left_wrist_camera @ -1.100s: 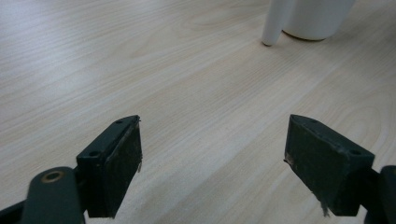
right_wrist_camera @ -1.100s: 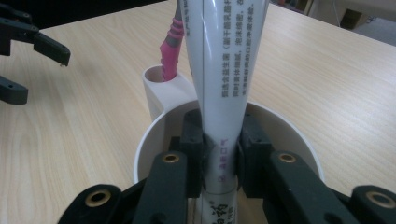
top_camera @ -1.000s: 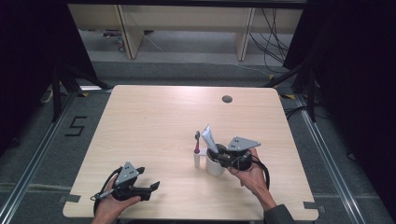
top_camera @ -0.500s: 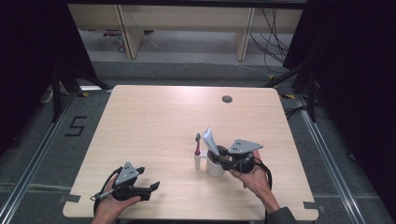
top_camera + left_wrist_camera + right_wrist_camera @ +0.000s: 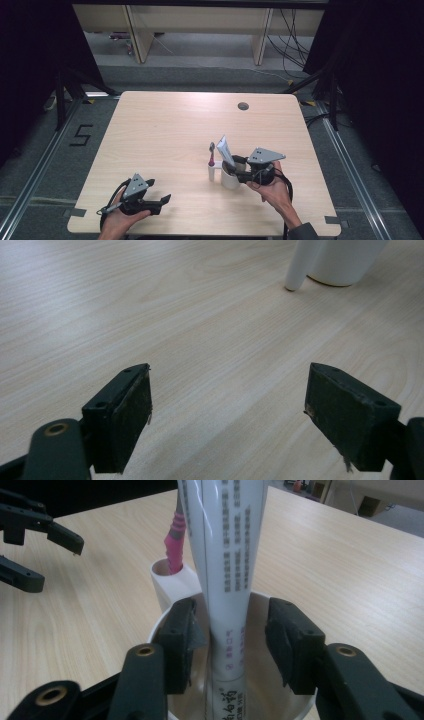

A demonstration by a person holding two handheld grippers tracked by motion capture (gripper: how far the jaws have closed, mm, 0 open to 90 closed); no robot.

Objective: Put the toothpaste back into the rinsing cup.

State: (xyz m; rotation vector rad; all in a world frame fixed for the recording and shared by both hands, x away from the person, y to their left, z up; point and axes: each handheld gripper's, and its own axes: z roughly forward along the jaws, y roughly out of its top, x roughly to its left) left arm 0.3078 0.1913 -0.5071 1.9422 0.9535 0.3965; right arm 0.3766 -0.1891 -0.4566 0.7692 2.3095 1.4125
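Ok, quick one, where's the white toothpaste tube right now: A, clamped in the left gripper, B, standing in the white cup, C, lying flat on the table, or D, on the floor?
B: the toothpaste tube stands upright inside the white cup, between the right gripper's parted jaws, which have just been opening.

Tube [image 5: 225, 570] in cup [image 5: 229, 179], toothbrush [image 5: 211, 155] beside

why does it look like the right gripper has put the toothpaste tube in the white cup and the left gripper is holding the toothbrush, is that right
Not quite: the left gripper is open and holds nothing, as the left gripper view shows. The toothbrush stands in the holder on the white cup. The toothpaste tube is in the cup, between the right gripper's just-opened jaws.
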